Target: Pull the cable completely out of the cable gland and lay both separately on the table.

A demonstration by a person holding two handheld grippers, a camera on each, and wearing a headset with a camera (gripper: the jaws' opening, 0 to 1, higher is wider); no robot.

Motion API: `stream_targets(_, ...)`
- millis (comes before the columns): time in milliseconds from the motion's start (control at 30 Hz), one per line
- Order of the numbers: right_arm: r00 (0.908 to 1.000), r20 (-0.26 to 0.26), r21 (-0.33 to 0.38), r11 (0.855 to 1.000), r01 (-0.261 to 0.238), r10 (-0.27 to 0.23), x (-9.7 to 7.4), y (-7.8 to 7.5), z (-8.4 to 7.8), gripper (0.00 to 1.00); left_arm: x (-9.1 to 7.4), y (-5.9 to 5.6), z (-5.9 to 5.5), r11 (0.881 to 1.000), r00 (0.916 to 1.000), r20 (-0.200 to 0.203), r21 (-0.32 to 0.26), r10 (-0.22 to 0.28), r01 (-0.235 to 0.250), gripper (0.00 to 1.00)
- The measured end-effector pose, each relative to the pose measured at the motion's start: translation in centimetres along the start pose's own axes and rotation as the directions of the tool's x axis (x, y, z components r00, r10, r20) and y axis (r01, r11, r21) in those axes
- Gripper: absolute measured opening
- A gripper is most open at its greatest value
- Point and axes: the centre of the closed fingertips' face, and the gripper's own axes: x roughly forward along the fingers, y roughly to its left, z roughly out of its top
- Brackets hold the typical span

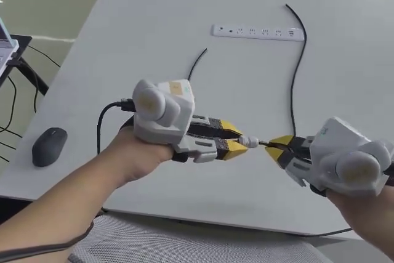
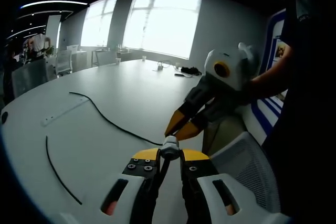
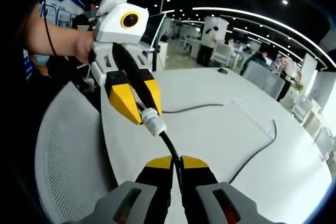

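Holding the work in the air over the near edge of the tabletop (image 1: 184,4), you have both tongs facing each other, tip to tip. Your left tongs (image 1: 241,141) are clenched on the cable gland (image 1: 249,141). It is small, white plastic, with a rounded nut end and a stepped collar, and it sticks out past the yellow tips toward your right side. Your right tongs (image 1: 275,146) are clamped on the cable (image 1: 263,144), thin, black and round, gripped just beside the gland's mouth. The cable is not out yet: a short bare stretch bridges the two pairs of tips, about straight.

In the right gripper view the cable (image 3: 168,142) rises from between your own yellow pads into the gland (image 3: 152,119), which is pinched by the other yellow jaws. In the left gripper view the gland (image 2: 169,147) sits right at your own tips, with the right tongs (image 2: 177,125) just beyond it.

A long black run of cable curves over the tabletop from beside the white power strip (image 1: 258,32) down to the right tongs; can't tell if it's the same cable. A short black lead (image 1: 197,63) lies apart, left of it. A computer mouse (image 1: 49,146) sits at the left edge, and a mesh chair (image 1: 184,244) is below you.
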Motion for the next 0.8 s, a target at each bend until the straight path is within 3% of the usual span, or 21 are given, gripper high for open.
stream_targets(400,0.9985,-0.036,0.169,0.985,0.047,-0.042,0.0,-1.5,-2.3,0.0,0.1,-0.1,0.0,1.0,1.0,0.003,-0.002,-0.002,0.002,0.15)
stream_targets(700,0.9966,-0.061,0.311,0.948,0.072,-0.056,0.1,-2.0,-4.2,0.0,0.2,-0.3,-0.2,1.0,1.0,-0.003,0.004,-0.005,0.005,0.15)
stream_targets(733,0.9969,-0.058,0.353,0.933,0.07,-0.053,0.1,-2.0,-4.4,0.0,0.2,-0.3,-0.2,1.0,1.0,-0.003,0.005,-0.005,0.005,0.15)
stream_targets(800,0.9964,-0.068,0.381,0.922,0.073,-0.051,0.1,-2.1,-4.9,0.0,0.2,-0.4,-0.2,1.0,1.0,-0.004,0.005,-0.006,0.006,0.15)
